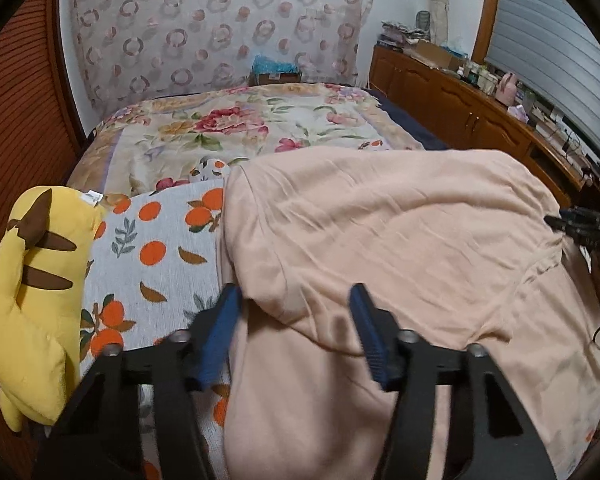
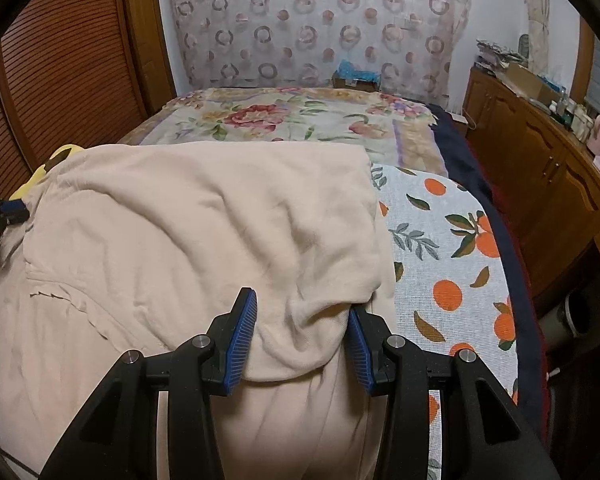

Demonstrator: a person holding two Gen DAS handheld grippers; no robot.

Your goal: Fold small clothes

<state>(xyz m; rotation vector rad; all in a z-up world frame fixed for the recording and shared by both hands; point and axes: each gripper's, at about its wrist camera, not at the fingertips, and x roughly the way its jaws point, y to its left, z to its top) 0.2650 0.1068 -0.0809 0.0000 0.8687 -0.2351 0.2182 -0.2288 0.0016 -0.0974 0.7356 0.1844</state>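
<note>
left gripper (image 1: 296, 296): jaws apart over peach garment (image 1: 380, 232) | right gripper (image 2: 302, 308): apart, fold between, perhaps touching | plush toy (image 1: 32, 280) at 9 o'clock

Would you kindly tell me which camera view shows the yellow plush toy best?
The left wrist view: the yellow plush toy lies in full sight beside the peach garment. The right wrist view shows only a yellow sliver behind that garment.
</note>
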